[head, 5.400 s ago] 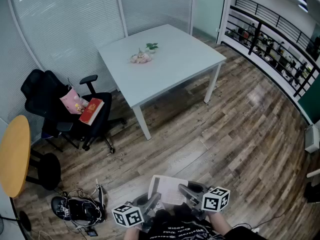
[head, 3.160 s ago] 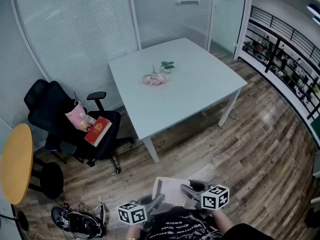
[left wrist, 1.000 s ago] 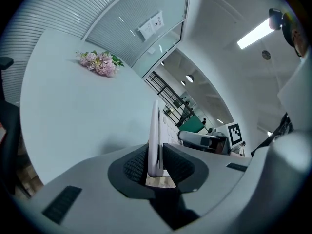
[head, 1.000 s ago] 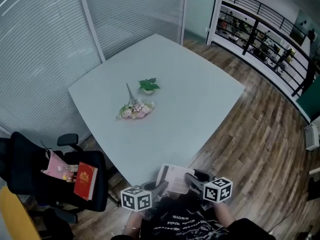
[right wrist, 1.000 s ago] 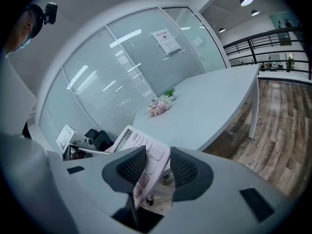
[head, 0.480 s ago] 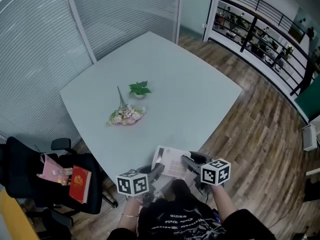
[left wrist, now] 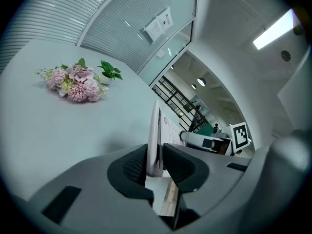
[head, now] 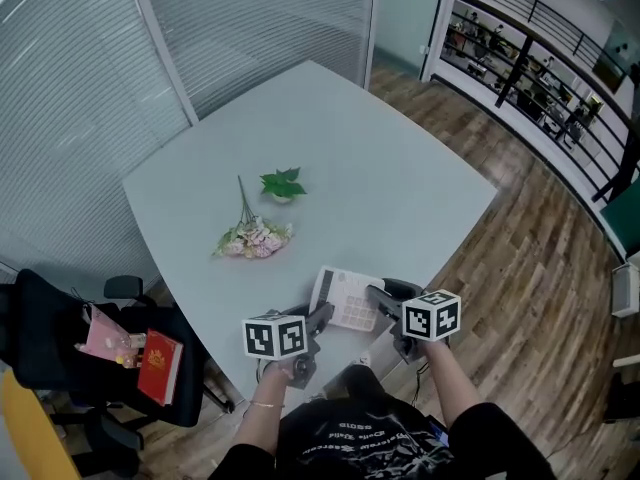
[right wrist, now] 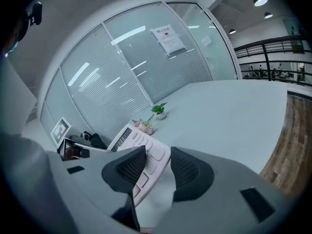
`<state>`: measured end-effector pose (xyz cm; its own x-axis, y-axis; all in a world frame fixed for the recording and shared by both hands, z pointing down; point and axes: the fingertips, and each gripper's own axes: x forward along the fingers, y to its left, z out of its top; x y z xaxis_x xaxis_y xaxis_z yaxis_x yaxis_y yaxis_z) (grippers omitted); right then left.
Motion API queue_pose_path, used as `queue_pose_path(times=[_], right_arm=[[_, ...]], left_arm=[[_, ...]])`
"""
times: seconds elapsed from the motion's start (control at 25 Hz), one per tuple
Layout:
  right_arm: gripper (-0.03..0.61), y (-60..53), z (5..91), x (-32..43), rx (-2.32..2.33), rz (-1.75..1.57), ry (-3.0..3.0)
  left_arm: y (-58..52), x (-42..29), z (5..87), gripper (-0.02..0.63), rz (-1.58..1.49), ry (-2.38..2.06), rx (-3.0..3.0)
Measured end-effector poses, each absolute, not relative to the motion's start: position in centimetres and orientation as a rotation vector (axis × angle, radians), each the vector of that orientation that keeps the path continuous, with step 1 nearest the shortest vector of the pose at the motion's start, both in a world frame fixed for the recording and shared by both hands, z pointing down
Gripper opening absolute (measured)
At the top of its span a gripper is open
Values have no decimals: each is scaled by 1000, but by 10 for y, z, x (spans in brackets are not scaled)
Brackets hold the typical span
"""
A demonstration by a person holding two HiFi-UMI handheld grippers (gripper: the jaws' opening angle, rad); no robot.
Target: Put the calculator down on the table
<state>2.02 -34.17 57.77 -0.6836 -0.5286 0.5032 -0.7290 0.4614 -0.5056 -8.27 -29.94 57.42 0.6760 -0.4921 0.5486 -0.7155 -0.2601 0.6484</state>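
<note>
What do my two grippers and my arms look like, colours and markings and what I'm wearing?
The left gripper and right gripper have smooth grey bodies with black ribbed pads. Each carries a white cube printed with black square markers. The person wears a black short-sleeved T-shirt with white lettering, and a thin bracelet on the left wrist.

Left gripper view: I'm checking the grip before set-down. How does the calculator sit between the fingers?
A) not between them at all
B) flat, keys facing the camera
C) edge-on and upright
C: the calculator stands edge-on, pinched between the fingers of the left gripper.
</note>
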Motion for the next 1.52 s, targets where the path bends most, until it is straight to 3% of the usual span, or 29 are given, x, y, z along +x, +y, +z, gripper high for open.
queue_pose_path(times=[0.56,1.52], right_arm=[[173,-427,627,50,1075,1148,-2275],[176,-494,670,57,993,1158,-2164]], left_arm=[[-387,-53,618,100,348,-933,1827],[-446,-46,663,112,314,-978,1619]])
